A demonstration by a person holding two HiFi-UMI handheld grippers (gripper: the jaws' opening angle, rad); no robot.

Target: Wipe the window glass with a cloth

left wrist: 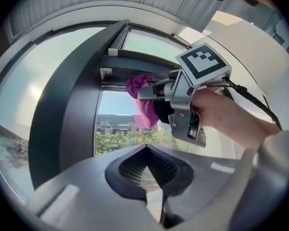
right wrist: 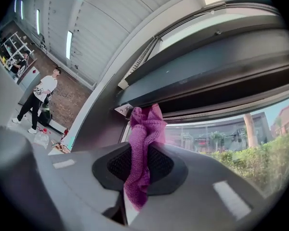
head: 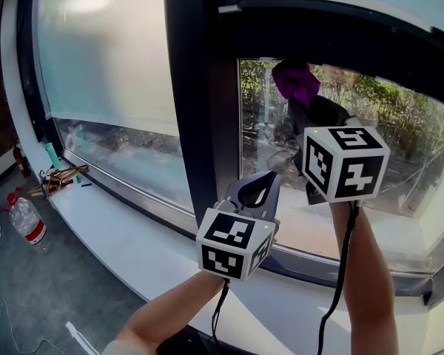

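The right hand-held gripper [head: 311, 113] clamps a purple cloth [head: 296, 81] at top centre of the frame, at the upper left corner of the window glass [head: 385, 132] — unwiped pane lies rightward and down. The left hand-held gripper [head: 253, 192], lower, is closed on nothing.

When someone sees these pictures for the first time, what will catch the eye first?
The purple cloth, pinched in the right gripper, stands out at the upper left corner of the clear window glass. Lower down, the left gripper is shut and empty, beside the dark window frame.
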